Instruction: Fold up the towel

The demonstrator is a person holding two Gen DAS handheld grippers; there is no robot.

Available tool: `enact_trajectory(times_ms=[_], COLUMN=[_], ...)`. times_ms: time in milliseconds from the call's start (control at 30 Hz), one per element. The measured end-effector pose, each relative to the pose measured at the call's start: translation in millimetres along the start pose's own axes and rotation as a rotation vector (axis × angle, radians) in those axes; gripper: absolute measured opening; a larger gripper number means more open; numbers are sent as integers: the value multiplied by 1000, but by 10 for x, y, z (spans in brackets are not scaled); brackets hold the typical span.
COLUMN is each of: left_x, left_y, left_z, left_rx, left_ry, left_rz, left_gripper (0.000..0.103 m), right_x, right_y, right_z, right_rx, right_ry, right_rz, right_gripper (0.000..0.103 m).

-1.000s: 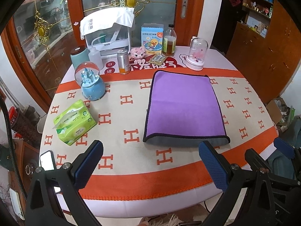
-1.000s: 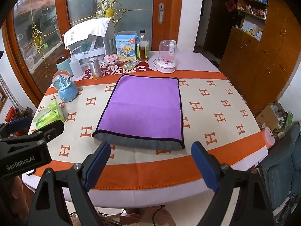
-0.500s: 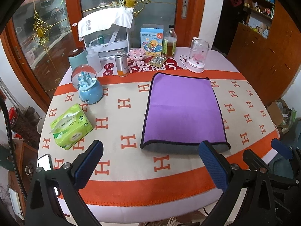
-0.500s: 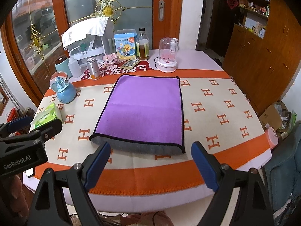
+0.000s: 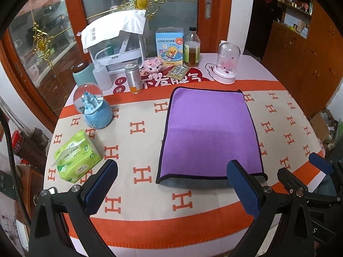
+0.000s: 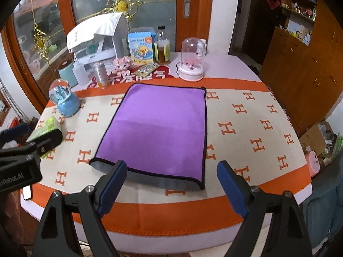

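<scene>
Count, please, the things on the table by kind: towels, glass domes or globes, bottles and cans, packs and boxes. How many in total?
Towels: 1, the purple towel.
Domes or globes: 2, the snow globe and the pink dome.
Bottles and cans: 3, the brown bottle, the white bottle, the metal can.
Packs and boxes: 2, the tissue pack, the duck box.
Total: 8.

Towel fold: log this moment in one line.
purple towel flat on table, grey underside showing | left gripper open, empty | right gripper open, empty
</scene>
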State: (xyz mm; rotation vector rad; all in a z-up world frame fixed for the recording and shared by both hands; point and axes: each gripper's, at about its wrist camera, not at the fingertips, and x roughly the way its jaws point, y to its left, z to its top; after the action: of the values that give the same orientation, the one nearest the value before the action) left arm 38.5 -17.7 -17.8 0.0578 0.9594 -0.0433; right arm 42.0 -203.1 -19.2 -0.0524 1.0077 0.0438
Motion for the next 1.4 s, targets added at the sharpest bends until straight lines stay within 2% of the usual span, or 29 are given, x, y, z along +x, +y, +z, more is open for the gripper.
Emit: enact_trajectory(times_ms=[433,600,900,1100,1200,1267,1400], left_x=[568,761,1084,1333,1455,1548,1692], left_y=[-3,-4,23,175,262,324,370], left_z=[-35,-78,-205,-282,-295,-301,-316], left_rx=[34,82,166,230,246,253,280], left_ry=[112,129,172,204,232,259,286], left_rz=[-12,-13,-64,-130,-167,-198,-241], left_gripper=[101,100,100,94,87,81,78], right_x=[526,692,893,1041,1124,1194,1289], right_y=[-136,-143,-112,-180,-198,-215,-273], right_z=[-108,-138,-196,-289,-330,-374,-413], right_rx=[-45,-57,-119,-194,-239,-288,-338], right_ry=[98,127,153,163,169,180,205], right_rz=[20,28,61,95,116,140,182], right_gripper=[83,83,79,76,74,71,65])
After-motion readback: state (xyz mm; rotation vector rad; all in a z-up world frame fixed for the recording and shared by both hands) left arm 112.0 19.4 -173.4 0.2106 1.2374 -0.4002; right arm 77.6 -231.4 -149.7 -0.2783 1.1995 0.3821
